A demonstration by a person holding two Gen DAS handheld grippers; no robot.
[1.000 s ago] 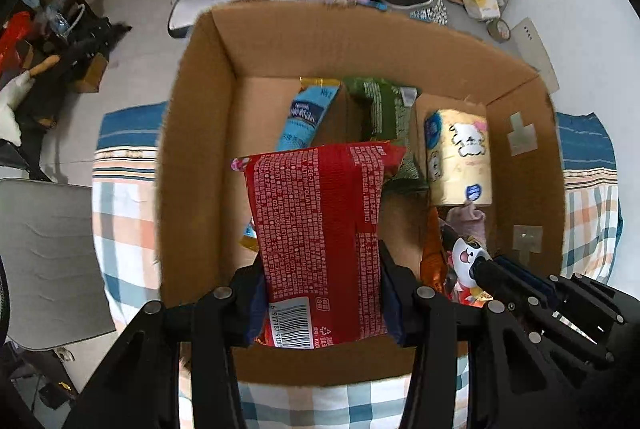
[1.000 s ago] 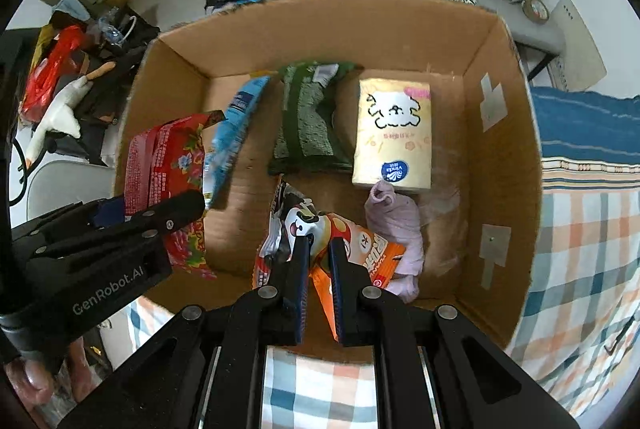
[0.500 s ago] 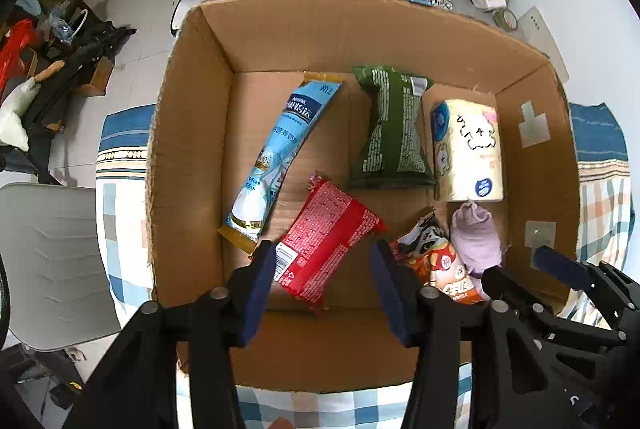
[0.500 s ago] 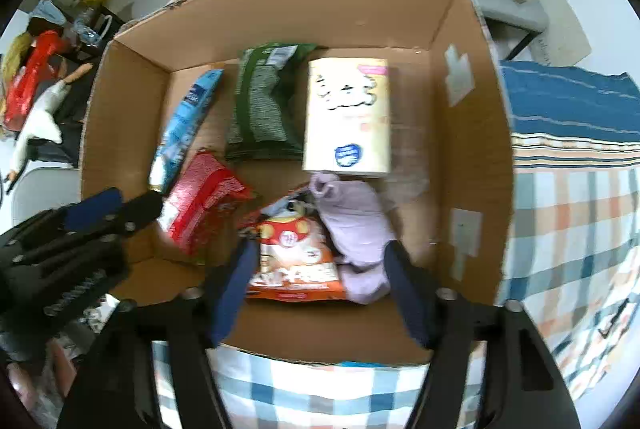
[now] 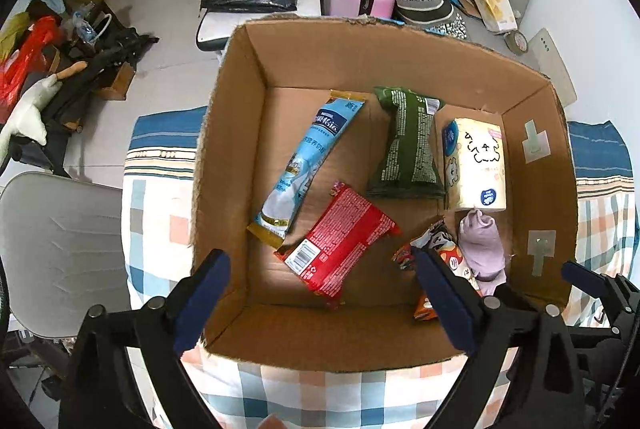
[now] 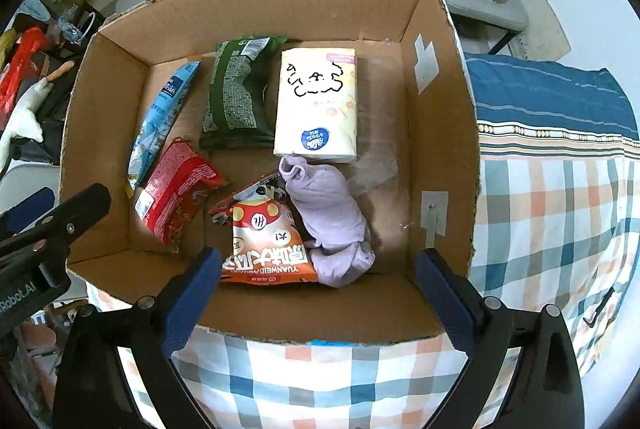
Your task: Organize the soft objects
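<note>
the left hand-held gripper (image 5: pixel 320 293) hangs with its blue-padded fingers spread wide and empty above the near wall of the cardboard box (image 5: pixel 256 133); the right hand-held gripper (image 6: pixel 316 291) is likewise splayed apart, holding nothing, over the same near wall. inside the box, the red snack packet (image 5: pixel 340 241) lies flat near the near wall, barcode side up, glossy and slightly crumpled. beside it sits the orange snack bag (image 6: pixel 266 245), touching the rolled lilac sock (image 6: pixel 328 213). towards the box's far wall lie the pale blue sachet (image 5: pixel 308 165), the dark green packet (image 5: pixel 408 149) and the cream tissue pack (image 6: pixel 316 105), the last two touching. the box rests on a checked cloth (image 6: pixel 552 213).
</note>
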